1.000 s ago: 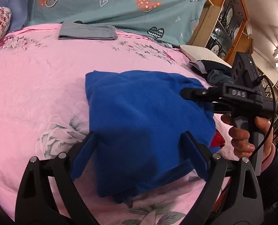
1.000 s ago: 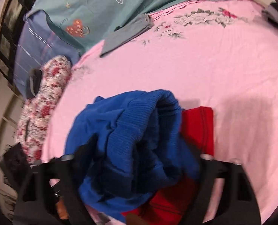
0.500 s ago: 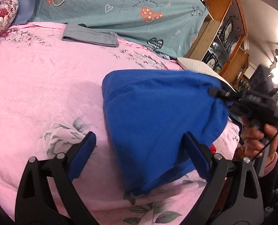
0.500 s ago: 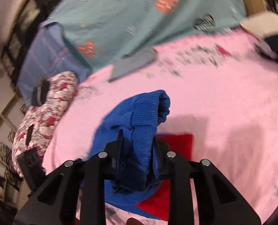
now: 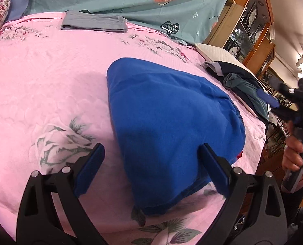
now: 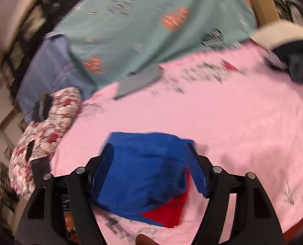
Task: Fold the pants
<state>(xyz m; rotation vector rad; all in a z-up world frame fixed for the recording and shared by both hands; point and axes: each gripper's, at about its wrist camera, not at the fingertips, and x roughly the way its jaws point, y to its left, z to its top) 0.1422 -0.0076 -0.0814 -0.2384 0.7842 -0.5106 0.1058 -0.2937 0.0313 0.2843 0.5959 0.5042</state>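
Two pairs of tongs hang over a pink flowered bedspread (image 5: 49, 85) where the blue pants (image 5: 167, 122) lie folded in a thick bundle near the bed's edge. The left tongs (image 5: 151, 167) stand spread wide above the near end of the pants, one pad over bare bedspread, the other over blue cloth, gripping nothing. The right tongs (image 6: 151, 169) have just been opening; their pads stand apart on either side of the pants (image 6: 145, 169), with the cloth seen between them but not squeezed. In the left view the right tongs (image 5: 274, 100) are raised off to the side of the bundle, held by a hand (image 5: 294, 153). A red garment (image 6: 167, 212) pokes out from under the pants. A folded grey cloth (image 5: 94, 23) lies well apart at the far side, by a teal sheet (image 5: 131, 2). Dark clothes (image 5: 241, 83) are heaped near a white pillow (image 5: 214, 53).
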